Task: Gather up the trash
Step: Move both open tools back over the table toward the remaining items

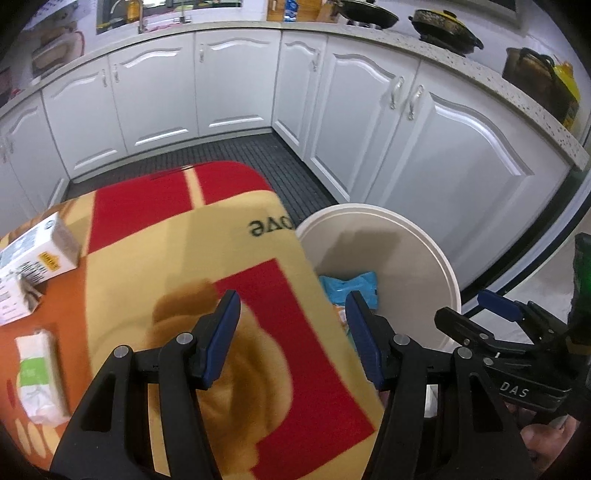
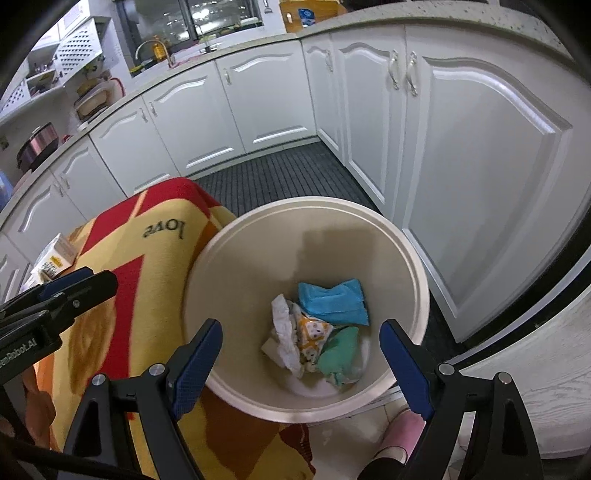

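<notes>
A round cream bin (image 2: 417,280) stands on the floor beside the blanket-covered table (image 2: 122,295). In it lie a blue wrapper (image 2: 332,301), crumpled white paper (image 2: 286,332) and a green scrap (image 2: 338,350). My right gripper (image 2: 301,362) hangs open above the bin with nothing between its fingers. My left gripper (image 1: 291,332) is open and empty over the table's edge, close to the bin (image 1: 406,258). On the table at the left lie a white carton (image 1: 37,254) and a tissue pack (image 1: 37,373). The right gripper's fingers (image 1: 496,305) show at the right of the left wrist view.
White kitchen cabinets (image 2: 461,147) curve around behind the bin, with a dark ribbed mat (image 2: 280,173) on the floor. A foot in a pink slipper (image 2: 402,428) stands just below the bin. Pots (image 1: 443,26) sit on the counter.
</notes>
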`<state>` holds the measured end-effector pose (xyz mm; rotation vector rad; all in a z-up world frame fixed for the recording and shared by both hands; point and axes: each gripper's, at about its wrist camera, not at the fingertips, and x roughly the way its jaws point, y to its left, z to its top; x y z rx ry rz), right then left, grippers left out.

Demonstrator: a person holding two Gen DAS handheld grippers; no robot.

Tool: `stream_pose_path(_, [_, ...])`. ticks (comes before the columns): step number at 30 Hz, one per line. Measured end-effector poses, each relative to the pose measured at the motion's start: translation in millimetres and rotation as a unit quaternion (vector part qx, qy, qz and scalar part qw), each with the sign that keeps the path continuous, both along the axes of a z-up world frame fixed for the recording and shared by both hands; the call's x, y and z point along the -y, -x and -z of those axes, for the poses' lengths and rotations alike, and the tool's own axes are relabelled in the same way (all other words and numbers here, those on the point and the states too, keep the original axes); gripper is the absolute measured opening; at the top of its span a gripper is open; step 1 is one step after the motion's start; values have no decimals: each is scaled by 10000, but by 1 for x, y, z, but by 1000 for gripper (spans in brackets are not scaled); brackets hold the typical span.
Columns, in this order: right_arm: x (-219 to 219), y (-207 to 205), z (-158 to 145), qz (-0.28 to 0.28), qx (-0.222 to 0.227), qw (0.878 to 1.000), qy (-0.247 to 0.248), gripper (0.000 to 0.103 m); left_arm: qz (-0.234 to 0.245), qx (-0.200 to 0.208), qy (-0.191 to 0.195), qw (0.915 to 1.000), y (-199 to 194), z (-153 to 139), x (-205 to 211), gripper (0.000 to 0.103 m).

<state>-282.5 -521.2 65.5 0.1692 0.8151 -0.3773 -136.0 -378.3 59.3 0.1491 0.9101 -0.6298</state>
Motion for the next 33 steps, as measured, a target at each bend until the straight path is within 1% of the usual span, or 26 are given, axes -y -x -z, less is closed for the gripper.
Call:
stream_pose_path(5, [-22, -3, -7, -211, 45, 9998, -10, 85, -211, 47, -36, 9998, 1, -4, -23, 58])
stream_pose_path(9, [-41, -7, -8, -393, 63, 9992, -49, 85, -394, 9, -59, 9992, 0, -6, -50, 58])
stream_pose_path(16, [-78, -19, -5, -805, -20, 9967, -125, 86, -856, -2, -188, 9962, -5, -11, -115, 58])
stream_pose_path(17, [-83, -20, -4, -850, -33, 9963, -143, 86, -958, -13, -224, 9951, -7, -11, -128, 59])
stream_pose_path(18, [-89, -23, -2, -917, -50, 9956, -166, 86, -1024, -26, -245, 9944, -8, -10, -136, 64])
stream_pose_path(19, [-94, -24, -1, -963, -62, 9952, -182, 86, -1136, -56, -283, 9931, -11, -8, -149, 67])
stream_pose_path(22, [-109, -30, 3, -1130, -117, 9932, -254, 86, -1428, -75, -382, 9890, -19, -3, -177, 68])
stream_pose_path(24, [-119, -35, 5, -1247, -147, 9917, -269, 86, -1664, -114, -612, 9841, -27, 5, -193, 69])
stream_pose_path(26, [-130, -40, 6, -1349, -177, 9904, -250, 86, -1799, -256, -721, 9807, -34, 13, -202, 69])
stream_pose_path(29, [-145, -47, 9, -1524, -234, 9877, -243, 86, -1963, -426, -727, 9769, -44, 27, -211, 69])
stream_pose_path(33, [-159, -55, 12, -1669, -299, 9853, -211, 86, -1816, -482, -535, 9807, -48, 36, -205, 69])
